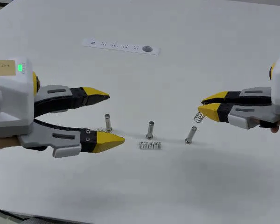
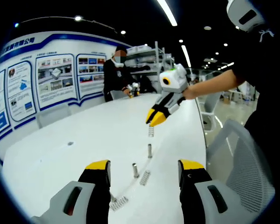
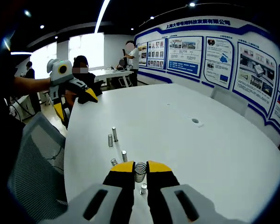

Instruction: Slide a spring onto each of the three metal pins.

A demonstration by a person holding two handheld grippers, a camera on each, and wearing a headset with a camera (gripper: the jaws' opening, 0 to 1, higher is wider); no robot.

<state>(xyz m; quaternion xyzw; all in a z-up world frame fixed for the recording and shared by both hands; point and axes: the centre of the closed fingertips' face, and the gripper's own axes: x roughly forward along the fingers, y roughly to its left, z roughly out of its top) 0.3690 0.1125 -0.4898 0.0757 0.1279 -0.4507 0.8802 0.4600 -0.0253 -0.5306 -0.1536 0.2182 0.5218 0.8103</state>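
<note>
First spring of three, by the look of it. All the pins are bare, so I'd say nothing's done yet. My right claw [image 1: 201,106] is clenched on a spring [image 1: 199,116], pinched by its upper coils so it hangs at a slant off the tips.

Taking the middle pin [image 1: 150,129] as home base, that spring is in the air off to its right, just above the right pin [image 1: 190,134] and not touching it. In the right gripper view that pin's top sits just under the spring's lower end, so I'm nearly lined up.

My left claw [image 1: 115,117] is wide open with nothing in it. It hovers left of the middle pin, and from my head its jaws look to sit either side of the left pin [image 1: 108,122]. I can't tell how high it is.

A loose spring [image 1: 150,145] lies flat on the table [image 1: 177,186] just in front of the middle pin. A third spring [image 2: 119,203] lies by the left pin.

Next move, I reckon, is to straighten the spring so its bore runs along the right pin. Then I ease the open end over the top and let go so it slides down. The tricky bit is the slant. If an end coil catches the pin's rim, the spring could bend or ping out, and a knock might tip the pin over.
</note>
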